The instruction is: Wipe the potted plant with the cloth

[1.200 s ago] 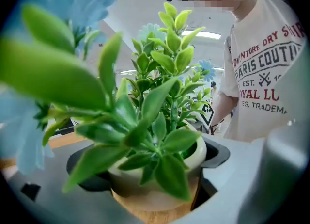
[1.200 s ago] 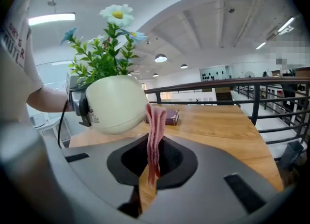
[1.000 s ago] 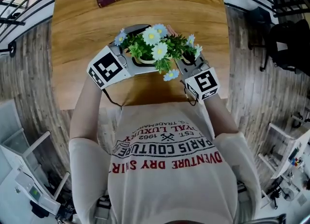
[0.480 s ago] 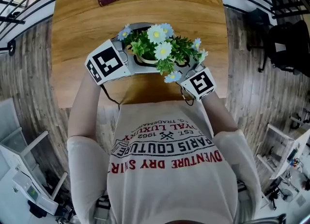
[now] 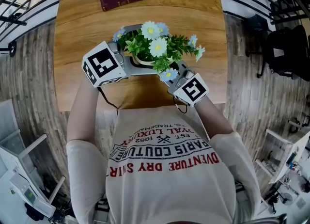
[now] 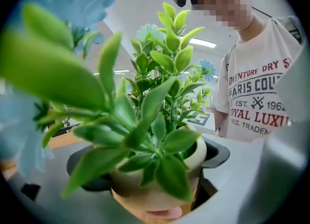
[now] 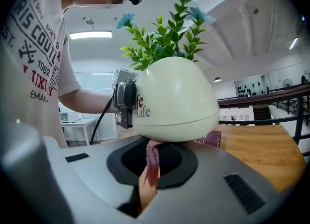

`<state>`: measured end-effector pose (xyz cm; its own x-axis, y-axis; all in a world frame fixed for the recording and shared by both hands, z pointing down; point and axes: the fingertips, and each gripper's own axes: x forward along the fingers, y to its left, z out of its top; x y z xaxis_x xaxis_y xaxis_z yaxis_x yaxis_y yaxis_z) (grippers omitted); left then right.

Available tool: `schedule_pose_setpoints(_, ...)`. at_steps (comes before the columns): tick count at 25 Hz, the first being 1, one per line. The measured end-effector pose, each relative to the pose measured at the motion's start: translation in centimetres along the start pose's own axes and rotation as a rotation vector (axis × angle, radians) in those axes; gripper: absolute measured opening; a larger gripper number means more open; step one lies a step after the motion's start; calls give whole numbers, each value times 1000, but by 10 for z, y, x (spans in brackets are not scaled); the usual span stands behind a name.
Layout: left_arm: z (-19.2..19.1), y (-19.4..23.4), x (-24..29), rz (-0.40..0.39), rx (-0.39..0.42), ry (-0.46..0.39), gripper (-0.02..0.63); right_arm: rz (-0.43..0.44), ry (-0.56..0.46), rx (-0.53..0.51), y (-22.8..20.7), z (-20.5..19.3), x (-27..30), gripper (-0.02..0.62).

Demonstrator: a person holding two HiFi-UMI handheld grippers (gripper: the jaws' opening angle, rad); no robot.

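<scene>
Both grippers and the plant have drifted a bit left vs 1 s ago, the right one tucking in closer. Left gripper (image 5: 131,64) is clamped on the potted plant (image 5: 155,48), pads either side of its cream pot (image 7: 174,99). Right gripper (image 5: 175,78) is pinched on the pink cloth (image 7: 151,162), which touches the pot's underside just ahead of its jaws. Pot looks rigid, glazed, prob. light & slippery, leaves flimsy, so best gripped at the pot wall, not the foliage
</scene>
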<state>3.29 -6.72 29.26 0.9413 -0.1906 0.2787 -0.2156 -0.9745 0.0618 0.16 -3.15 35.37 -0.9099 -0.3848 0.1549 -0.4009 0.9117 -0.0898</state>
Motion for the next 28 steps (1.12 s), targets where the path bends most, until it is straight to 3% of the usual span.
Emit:
schedule_pose_setpoints(5,1,5,-7,39,33,6,543,23,-15,93,3,0,-5,35)
schedule_pose_setpoints(15,-8,9,-18,50,18,-11,543,0,0,91,1,-1,-6,35)
schedule_pose_setpoints(28,-49,-5,-22,43,88,114,543,-166,-25,176,-44,-8,-41,35)
